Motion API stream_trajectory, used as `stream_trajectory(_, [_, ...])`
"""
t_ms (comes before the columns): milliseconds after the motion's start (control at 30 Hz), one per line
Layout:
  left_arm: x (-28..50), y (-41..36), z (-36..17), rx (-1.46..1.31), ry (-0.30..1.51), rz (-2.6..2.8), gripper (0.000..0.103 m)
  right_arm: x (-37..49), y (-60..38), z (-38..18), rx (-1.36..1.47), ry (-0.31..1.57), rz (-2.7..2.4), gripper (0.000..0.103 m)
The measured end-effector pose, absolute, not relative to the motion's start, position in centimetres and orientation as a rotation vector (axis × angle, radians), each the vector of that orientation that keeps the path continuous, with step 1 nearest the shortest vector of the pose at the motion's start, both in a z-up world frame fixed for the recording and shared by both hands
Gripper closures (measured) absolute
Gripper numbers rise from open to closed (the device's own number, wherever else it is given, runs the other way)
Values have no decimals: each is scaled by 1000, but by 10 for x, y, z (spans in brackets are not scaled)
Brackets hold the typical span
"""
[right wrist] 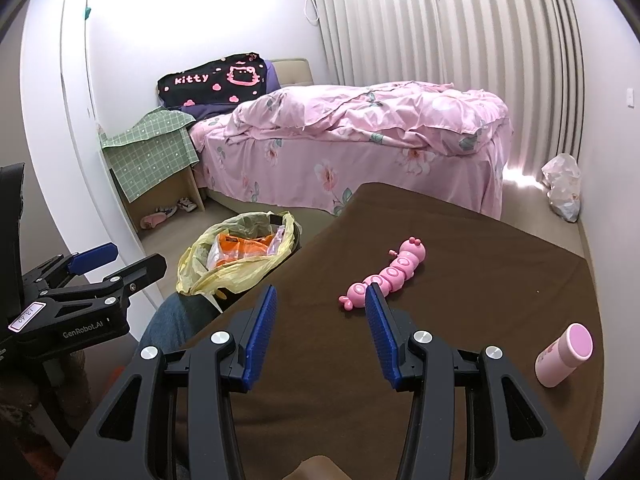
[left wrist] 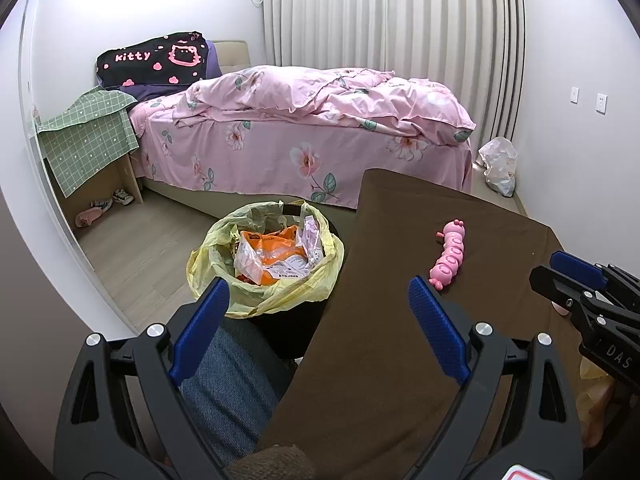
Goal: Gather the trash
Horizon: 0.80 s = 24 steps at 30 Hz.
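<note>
Bin lined with yellow bag, orange wrappers inside

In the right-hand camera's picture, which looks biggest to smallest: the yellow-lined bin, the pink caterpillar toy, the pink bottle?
1. Yellow-lined bin
2. Pink caterpillar toy
3. Pink bottle

The bottle lies nearer the camera, so toy versus bottle is unsure.

Black pillow at head of bed: "kitty" in pink, w/ cat face. Left gripper body: "GenRobot.AI" in white; pink tag on it, digits too small. Right gripper body: "DAS", rest cut off. Orange packaging in bin: print unreadable.
</note>
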<state>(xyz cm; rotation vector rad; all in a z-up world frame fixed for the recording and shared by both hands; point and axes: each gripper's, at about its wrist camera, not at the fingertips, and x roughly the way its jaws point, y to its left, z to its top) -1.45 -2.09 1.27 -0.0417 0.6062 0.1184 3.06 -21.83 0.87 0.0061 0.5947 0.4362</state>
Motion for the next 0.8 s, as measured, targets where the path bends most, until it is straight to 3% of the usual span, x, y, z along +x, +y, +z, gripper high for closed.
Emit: stream_trajectory(800, [-9, -16, 12, -91, 625, 107, 16, 33, -218, 13, -22, 594, 427, 60])
